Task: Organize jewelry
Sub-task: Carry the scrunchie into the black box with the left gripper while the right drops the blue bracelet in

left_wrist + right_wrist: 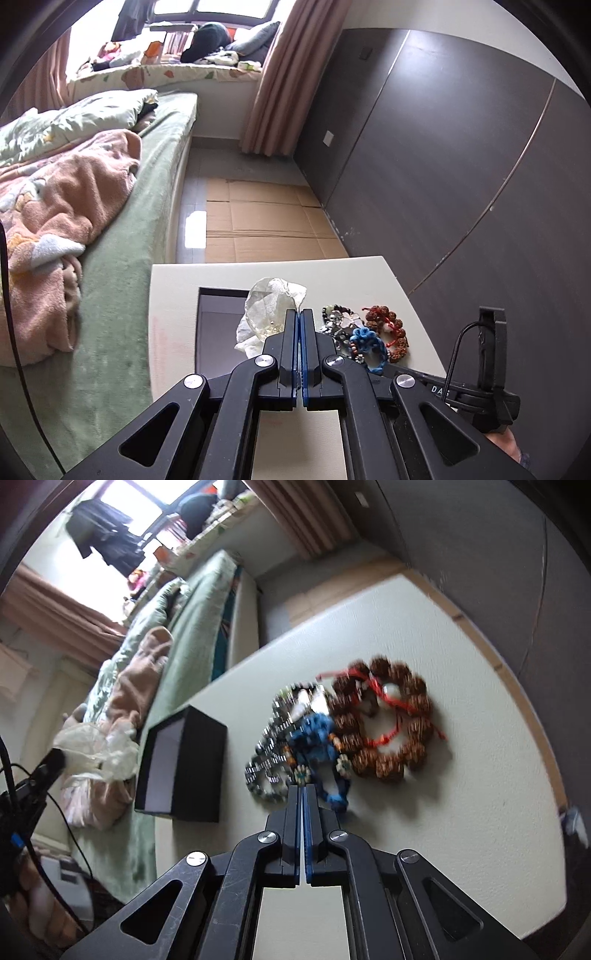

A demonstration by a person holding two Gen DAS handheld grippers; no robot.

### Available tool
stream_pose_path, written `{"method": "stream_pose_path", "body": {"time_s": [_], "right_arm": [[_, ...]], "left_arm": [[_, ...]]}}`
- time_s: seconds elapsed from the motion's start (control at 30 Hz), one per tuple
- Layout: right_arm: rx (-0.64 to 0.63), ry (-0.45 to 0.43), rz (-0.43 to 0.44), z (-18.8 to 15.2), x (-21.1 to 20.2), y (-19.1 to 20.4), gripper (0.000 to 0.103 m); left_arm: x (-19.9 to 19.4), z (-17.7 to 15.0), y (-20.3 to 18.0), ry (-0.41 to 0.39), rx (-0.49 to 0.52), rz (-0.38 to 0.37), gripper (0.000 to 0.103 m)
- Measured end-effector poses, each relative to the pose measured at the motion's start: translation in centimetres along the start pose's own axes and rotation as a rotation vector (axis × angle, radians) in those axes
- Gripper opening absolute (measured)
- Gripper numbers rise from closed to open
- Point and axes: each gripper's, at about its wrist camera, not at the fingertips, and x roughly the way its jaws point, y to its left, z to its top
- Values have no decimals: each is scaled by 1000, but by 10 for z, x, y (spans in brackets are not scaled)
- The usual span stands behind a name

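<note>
My left gripper (299, 314) is shut on a crumpled clear plastic bag (271, 306) and holds it above the open black box (218, 321). In the right wrist view the same bag (99, 753) hangs from that gripper (59, 755), left of the box (184, 764). A jewelry pile lies on the white table (461, 812): a silver beaded piece (266, 760), a blue knitted bracelet (314, 734) and a brown bead bracelet (388, 720) with red cord. My right gripper (303, 790) is shut on the blue bracelet's beaded strand at the pile's near edge. That view is blurred.
A bed (122, 258) with a green sheet and a pink blanket (59, 206) runs along the table's left side. A dark panelled wall (461, 166) stands on the right. Flattened cardboard (266, 225) covers the floor beyond the table. A hand (40, 908) holds the left gripper's handle.
</note>
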Motion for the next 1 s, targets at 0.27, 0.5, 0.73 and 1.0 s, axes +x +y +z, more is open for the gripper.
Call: {"method": "stream_pose_path", "body": {"time_s": [0.27,0.5,0.73,1.0], "right_arm": [[78,11,-38,2,17,-25,36],[64,10,2,5,28,-20,7],[-38,-64,82,13,-12,23,7],[-141,-89,205,25,-30,84,7]], "left_arm": [[0,4,19,-7,-27,12,0],[8,10,21,-17,-30,-8,0],[33,12,34,74,-104,-2,26],[9,3,63,18,-170,33,75]]}}
